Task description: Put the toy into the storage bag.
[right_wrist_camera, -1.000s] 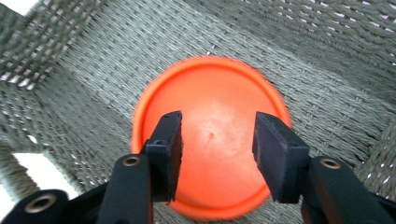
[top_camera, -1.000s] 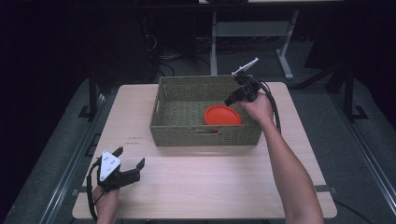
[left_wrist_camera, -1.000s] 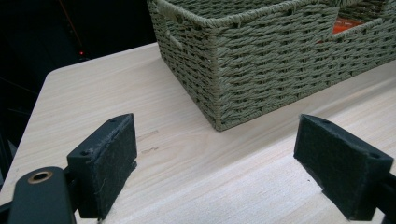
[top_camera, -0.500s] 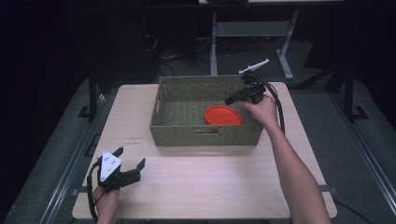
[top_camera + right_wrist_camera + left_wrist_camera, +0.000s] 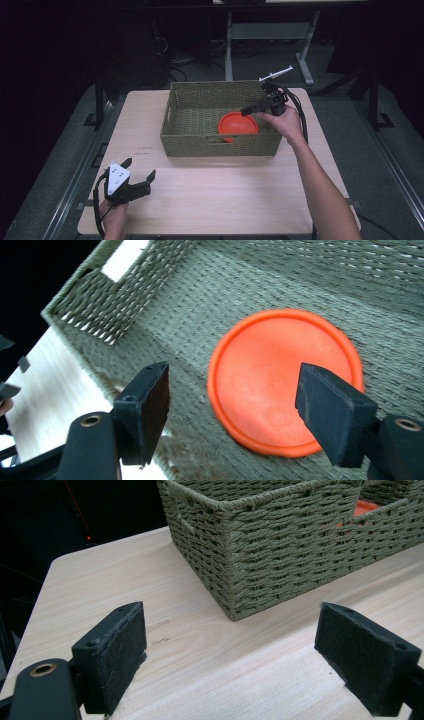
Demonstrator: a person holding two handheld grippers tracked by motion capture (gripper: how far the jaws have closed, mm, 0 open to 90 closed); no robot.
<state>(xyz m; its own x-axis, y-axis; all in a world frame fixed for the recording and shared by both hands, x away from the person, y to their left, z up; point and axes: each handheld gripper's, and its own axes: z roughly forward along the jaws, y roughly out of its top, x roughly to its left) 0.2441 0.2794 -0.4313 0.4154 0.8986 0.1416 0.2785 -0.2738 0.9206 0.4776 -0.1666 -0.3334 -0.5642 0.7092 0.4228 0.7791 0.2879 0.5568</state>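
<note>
A flat orange disc [image 5: 238, 124] [image 5: 284, 380] lies on the floor of a woven green basket [image 5: 185, 97] [image 5: 240, 285] at the middle of the table, toward its right front corner. My right gripper [image 5: 253, 107] [image 5: 239, 415] hovers open above the disc at the basket's right side, with nothing between its pads [image 5: 335, 415]. At the table's front left corner my left gripper [image 5: 138, 169] [image 5: 235, 662] stands open just over the wood, its pads [image 5: 120, 652] empty. It faces the basket's near corner [image 5: 230, 555], and a bit of orange shows through the handle slot.
The light wooden table [image 5: 215, 200] [image 5: 200, 650] carries the basket. A white metal stand [image 5: 265, 30] is on the dark floor behind the table, and a black cable [image 5: 300, 112] trails from the right gripper.
The right gripper has lifted and drawn back a little to the right above the disc. The left gripper has stayed still.
</note>
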